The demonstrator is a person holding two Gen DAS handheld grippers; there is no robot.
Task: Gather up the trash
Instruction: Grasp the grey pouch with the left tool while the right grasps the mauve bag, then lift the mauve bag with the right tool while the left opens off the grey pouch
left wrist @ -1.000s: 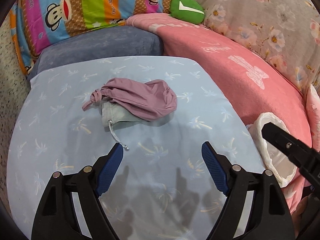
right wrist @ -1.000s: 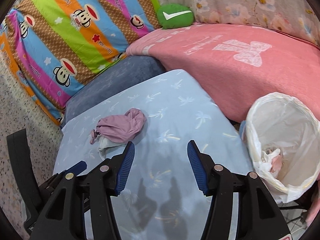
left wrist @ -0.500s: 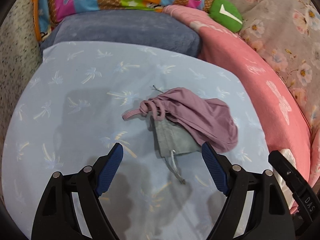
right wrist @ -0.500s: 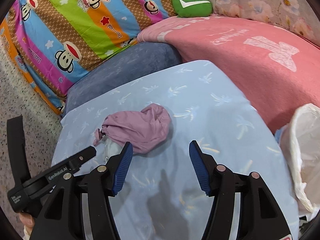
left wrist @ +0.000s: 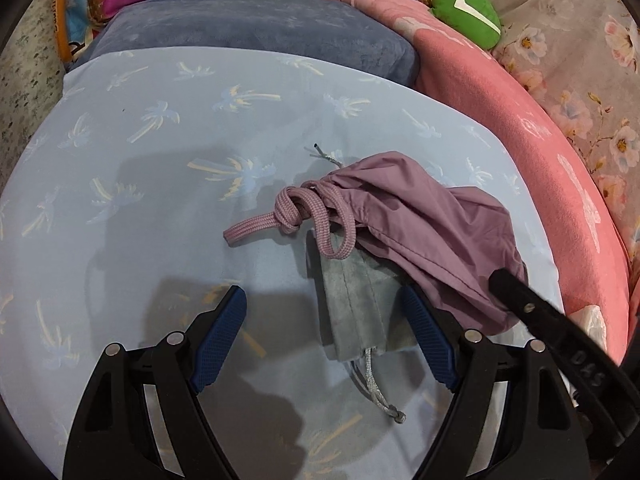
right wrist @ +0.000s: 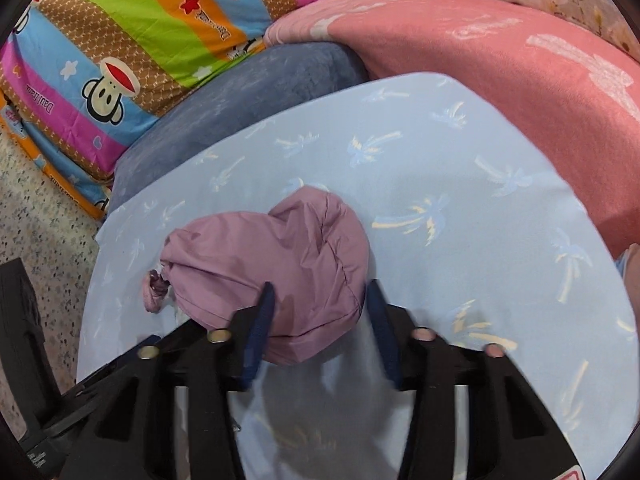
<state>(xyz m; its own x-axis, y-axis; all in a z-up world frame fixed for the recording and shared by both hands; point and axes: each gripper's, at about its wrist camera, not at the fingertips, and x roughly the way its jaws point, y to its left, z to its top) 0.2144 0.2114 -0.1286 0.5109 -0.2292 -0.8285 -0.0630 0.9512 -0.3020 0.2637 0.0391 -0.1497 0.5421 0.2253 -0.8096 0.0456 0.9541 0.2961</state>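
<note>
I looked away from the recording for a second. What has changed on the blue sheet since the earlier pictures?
Both grippers came down toward the two pouches. The right gripper moved from open sheet onto the purple drawstring pouch, and its jaws have just been closing around the pouch's rounded end. The left gripper moved over the grey pouch, jaws wide. Both pouches lie where they were on the blue sheet.

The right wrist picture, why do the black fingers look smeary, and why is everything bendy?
Right wrist view: the right gripper is motion-blurred around the purple pouch. Left wrist view: sharper, with dark gripper shadows on the blue sheet. Both views: the fisheye lens bends the edges.
</note>
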